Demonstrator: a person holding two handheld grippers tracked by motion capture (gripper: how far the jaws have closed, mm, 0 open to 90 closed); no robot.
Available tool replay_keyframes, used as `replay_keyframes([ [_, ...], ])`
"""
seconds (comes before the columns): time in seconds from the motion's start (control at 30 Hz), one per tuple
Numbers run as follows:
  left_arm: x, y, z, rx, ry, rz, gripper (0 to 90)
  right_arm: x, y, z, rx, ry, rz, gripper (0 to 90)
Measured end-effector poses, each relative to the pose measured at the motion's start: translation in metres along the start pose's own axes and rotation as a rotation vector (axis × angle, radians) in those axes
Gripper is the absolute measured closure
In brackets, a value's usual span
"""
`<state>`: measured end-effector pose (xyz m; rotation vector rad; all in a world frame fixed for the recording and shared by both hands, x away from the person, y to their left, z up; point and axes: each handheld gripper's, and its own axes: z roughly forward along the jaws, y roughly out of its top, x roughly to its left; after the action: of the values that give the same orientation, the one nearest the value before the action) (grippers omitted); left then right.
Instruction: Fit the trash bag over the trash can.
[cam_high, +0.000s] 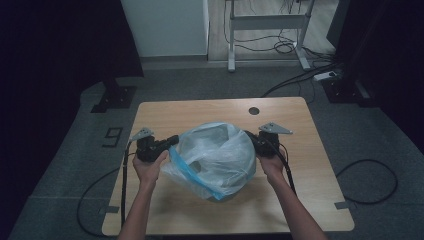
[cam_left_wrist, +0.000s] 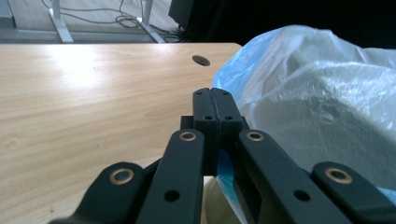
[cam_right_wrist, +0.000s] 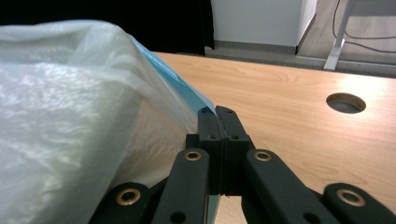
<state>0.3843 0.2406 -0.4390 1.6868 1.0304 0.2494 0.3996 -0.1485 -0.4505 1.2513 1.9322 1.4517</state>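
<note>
The left claw (cam_left_wrist: 215, 105) is clamped shut on the blue-edged rim of a clear plastic bag (cam_high: 216, 160), and the right claw (cam_right_wrist: 219, 123) is pinched closed on the rim at the bag's opposite side. The bag is thus held puffed up between the two claws, probably so that its mouth is kept spread. It is kept over the middle of the counter (cam_high: 300, 200), nearer than the round cable hole (cam_high: 254, 110).

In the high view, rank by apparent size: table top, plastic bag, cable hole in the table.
1. table top
2. plastic bag
3. cable hole
No close calls; each is clearly smaller than the one before.
</note>
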Motion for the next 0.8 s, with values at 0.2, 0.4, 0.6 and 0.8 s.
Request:
replay_keyframes([
  [0.2, 0.007, -0.012, -0.006, 0.006, -0.005, -0.021, 90.0, -0.006, -0.01, 0.003, 0.05, -0.026, 0.012, 89.0],
  [0.4, 0.006, -0.02, -0.009, 0.016, -0.014, -0.011, 89.9, -0.004, -0.022, 0.003, 0.067, -0.011, 0.007, 89.0],
  [0.6, 0.005, -0.025, -0.01, 0.009, -0.023, -0.012, 89.9, -0.004, -0.031, 0.001, 0.067, 0.004, 0.008, 87.5],
  [0.8, 0.002, -0.024, -0.009, -0.007, -0.036, 0.005, 89.8, -0.005, -0.023, -0.017, -0.016, -0.057, 0.012, 59.2],
])
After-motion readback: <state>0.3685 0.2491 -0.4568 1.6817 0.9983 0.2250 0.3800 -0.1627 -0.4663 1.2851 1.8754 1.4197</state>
